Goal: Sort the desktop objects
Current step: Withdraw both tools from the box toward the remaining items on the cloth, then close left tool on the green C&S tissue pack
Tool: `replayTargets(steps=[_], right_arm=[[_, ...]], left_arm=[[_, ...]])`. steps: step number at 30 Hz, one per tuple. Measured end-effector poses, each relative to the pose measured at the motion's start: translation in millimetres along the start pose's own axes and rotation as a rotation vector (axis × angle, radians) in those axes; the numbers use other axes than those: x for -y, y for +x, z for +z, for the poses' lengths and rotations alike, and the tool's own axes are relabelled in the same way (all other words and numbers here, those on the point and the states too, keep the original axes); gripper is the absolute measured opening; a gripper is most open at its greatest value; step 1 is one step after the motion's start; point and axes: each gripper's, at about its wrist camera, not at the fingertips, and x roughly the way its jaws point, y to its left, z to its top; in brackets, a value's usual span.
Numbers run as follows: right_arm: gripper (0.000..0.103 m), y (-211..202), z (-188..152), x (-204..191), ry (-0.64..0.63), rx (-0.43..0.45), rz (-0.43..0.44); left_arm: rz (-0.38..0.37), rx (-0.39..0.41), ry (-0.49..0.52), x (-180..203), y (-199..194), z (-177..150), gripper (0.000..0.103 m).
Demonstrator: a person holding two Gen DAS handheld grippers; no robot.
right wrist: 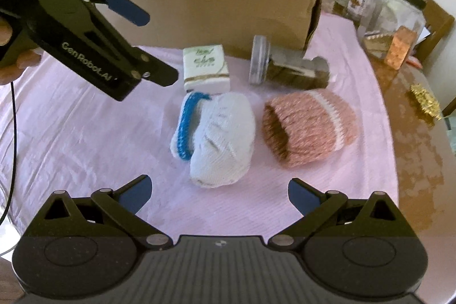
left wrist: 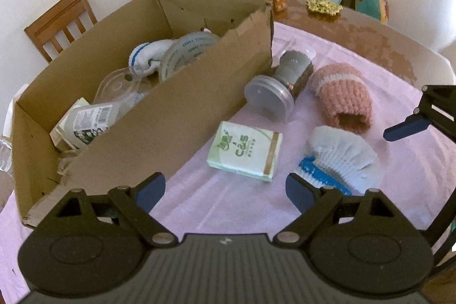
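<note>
Still on the cloth: four loose things wait for sorting, at mid-frame in both wrist views.
White sock (right wrist: 219, 138): one, balled, blue cuff at its left; centre of the right wrist view, just ahead of the right gripper (right wrist: 219, 194). Likely light and soft; a pinch across the bulging middle should hold, since the knit gives under the pads.
Pink sock (right wrist: 307, 127): one, rolled, open mouth facing lower left; just beside the white one on its right. Judged equally soft and light.
Tissue pack (left wrist: 246, 154): one, flat and green-white; near the centre of the left wrist view, ahead of the left gripper (left wrist: 226, 188). Probably light and squashy with a slick wrapper; best taken across its short sides.
Jar (left wrist: 278, 86): one, lying on its side with the grey lid towards the camera, near the box wall. Likely rigid and heaviest of the four, and apt to roll; the body offers better purchase than the lid.
Cardboard box (left wrist: 176, 116): one, upper left of the left view, already holding another white sock, clear lids and a bottle.
Tools: both grippers spread wide, nothing between the fingers.
Cloth (right wrist: 94, 150): one pink sheet over the table.
</note>
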Motion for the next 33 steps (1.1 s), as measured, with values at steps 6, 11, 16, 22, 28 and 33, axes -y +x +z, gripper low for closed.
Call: replayTargets(steps=[6, 11, 16, 22, 28, 33], right_arm=[[0.103, 5.0, -8.5, -3.1, -0.015, -0.007, 0.008], [0.103, 3.7, -11.9, -5.6, -0.039, 0.002, 0.001], [0.103, 2.9, -12.6, -5.5, -0.038, 0.010, 0.000], [0.103, 2.1, -15.4, -6.6, -0.031, 0.025, -0.006], [0.103, 1.1, -16.2, -7.8, -0.021, 0.027, -0.014], [0.103, 1.2, -16.5, -8.3, -0.012, 0.027, -0.020]], left_arm=[[0.015, -0.015, 0.053, 7.2, 14.4, -1.1, 0.091], [0.017, -0.020, 0.069, 9.7, 29.4, 5.0, 0.092], [-0.001, -0.011, 0.058, 9.5, 40.3, 8.7, 0.092], [-0.040, -0.003, 0.017, 7.4, 44.9, 9.5, 0.092], [-0.097, -0.001, -0.015, 5.6, 47.1, 12.1, 0.087], [-0.175, -0.016, -0.054, 1.4, 43.8, 10.6, 0.064]])
